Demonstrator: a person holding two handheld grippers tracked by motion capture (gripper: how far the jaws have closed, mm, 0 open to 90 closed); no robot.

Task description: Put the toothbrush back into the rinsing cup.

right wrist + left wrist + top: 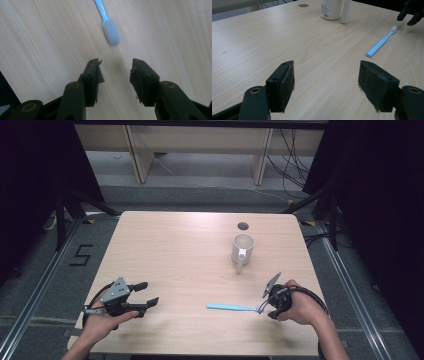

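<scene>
A light blue toothbrush (232, 307) (380, 45) lies flat near the table's front right, with its bristle head (111, 32) pointing right. My right gripper (263, 309) (116, 67) hovers just beyond that head, tilted down at the wood. Its jaws are open with nothing between them, a short gap from the bristles. It also appears far off as the right gripper (409, 15). A white mug (242, 249) (330, 8) stands upright at the back right, handle toward me. My left gripper (150, 293) (325, 82) rests at the front left, open wide and holding nothing.
The light wooden table (175, 250) has a round cable hole (243, 226) (303, 5) behind the mug. Dark curtains flank both sides. Grey floor, table legs and cables lie beyond the far edge.
</scene>
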